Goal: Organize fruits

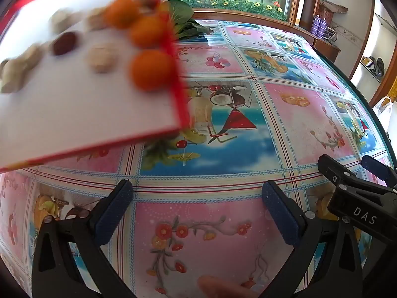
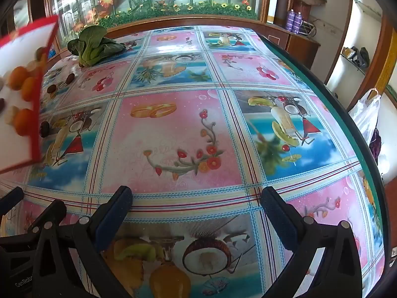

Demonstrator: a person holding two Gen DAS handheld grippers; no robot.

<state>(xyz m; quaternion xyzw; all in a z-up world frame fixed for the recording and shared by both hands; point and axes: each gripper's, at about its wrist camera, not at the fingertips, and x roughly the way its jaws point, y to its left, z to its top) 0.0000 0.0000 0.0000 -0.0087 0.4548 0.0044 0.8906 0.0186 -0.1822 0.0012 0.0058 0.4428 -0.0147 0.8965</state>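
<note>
In the left wrist view, the left tongs (image 1: 197, 198) gape released at bottom centre, while a red-rimmed white tray (image 1: 74, 114) carrying orange fruits (image 1: 152, 69) tilts blurred at upper left, well apart from them. In the right wrist view, the right tongs (image 2: 196, 202) are likewise released over the table (image 2: 173, 129), the tray far off at the left edge.
</note>
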